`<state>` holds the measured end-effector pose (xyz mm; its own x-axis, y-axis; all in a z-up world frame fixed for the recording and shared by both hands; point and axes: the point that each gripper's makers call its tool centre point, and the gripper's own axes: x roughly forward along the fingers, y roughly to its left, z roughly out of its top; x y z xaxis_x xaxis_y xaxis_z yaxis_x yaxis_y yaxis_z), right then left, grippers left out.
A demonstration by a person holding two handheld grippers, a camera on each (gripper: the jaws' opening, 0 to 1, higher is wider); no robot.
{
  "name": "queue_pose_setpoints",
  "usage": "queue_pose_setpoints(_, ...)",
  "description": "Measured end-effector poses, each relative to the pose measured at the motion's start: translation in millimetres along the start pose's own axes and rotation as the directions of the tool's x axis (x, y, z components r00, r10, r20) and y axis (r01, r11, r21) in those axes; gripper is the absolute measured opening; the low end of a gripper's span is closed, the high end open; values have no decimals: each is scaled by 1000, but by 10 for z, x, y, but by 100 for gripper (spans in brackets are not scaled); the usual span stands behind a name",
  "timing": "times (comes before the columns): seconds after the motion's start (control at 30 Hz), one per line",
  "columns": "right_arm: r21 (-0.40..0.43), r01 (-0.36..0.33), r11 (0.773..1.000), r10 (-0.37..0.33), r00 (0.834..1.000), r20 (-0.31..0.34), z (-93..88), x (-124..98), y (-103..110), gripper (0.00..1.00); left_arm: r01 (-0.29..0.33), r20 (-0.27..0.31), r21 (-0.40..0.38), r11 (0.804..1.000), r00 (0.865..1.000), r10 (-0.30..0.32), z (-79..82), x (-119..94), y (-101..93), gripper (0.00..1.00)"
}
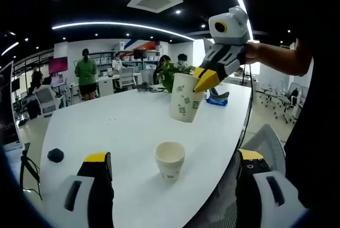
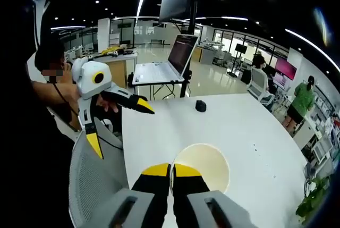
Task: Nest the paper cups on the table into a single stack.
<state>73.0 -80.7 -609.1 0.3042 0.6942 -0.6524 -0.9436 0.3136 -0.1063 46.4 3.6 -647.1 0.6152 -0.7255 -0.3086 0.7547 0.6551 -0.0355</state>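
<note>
Right gripper [image 1: 204, 82] carries one paper cup [image 1: 185, 103] over the table [image 1: 127, 127]; second cup [image 1: 169, 160] waits upright below.

The held cup hangs clear of the table, mouth up, axis tipped a little off vertical, its rim pinched between the right gripper's closed jaws; in the right gripper view the cup mouth [image 2: 203, 167] sits directly ahead of the yellow tips. The standing cup lies below and slightly toward the left gripper [image 1: 170, 167], dead centre between its spread, empty jaws, so the left is nearer to it. Likely next: right arm brings the held cup down over the standing one, axes aligned. Right forearm reaches in from the side, wrist angled down. A small dark object [image 1: 55, 155] sits well apart from the cups.
</note>
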Motion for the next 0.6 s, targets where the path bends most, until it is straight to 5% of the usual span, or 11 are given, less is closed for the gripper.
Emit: queue_pose_setpoints(0.6, -22, -27, 999, 26, 998, -49, -142, 386, 36, 0, 6, -17, 15, 1000, 1000, -6, -57, -11, -12, 96)
